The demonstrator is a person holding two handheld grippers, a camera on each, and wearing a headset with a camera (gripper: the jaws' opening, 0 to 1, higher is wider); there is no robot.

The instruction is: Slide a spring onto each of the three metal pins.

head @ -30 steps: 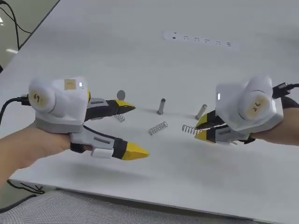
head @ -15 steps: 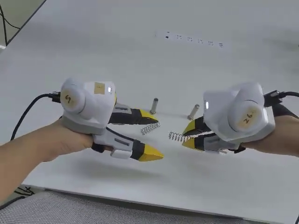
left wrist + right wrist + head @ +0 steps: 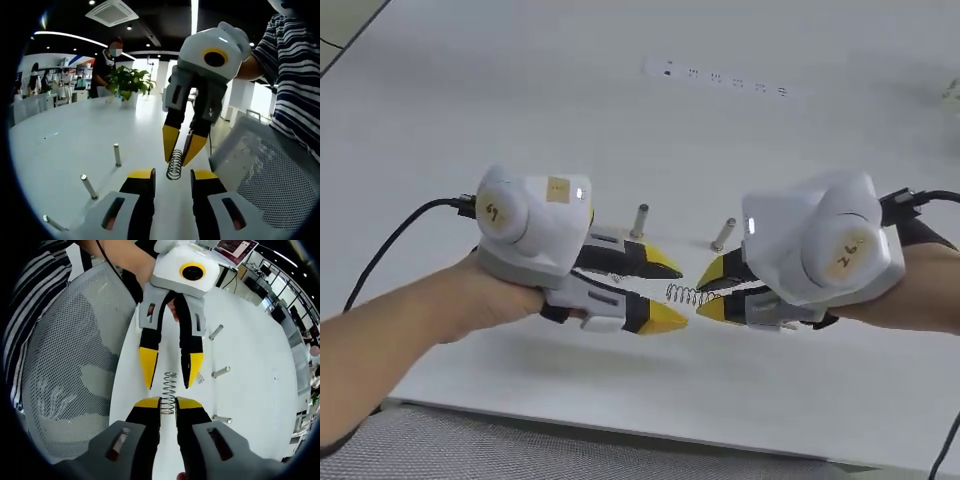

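Spring [image 3: 685,294] gripped at one end by pinched right gripper [image 3: 704,297], held above table [image 3: 620,120]. Left gripper [image 3: 677,295] jaws released, flanking spring's free end without contact. Three metal pins [image 3: 117,155] beyond spring. Loose spring [image 3: 201,377] beside it.

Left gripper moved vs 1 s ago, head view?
Yes. The left gripper was left of the upright pin; now its fingers reach right of it, at the spring that the right gripper holds.
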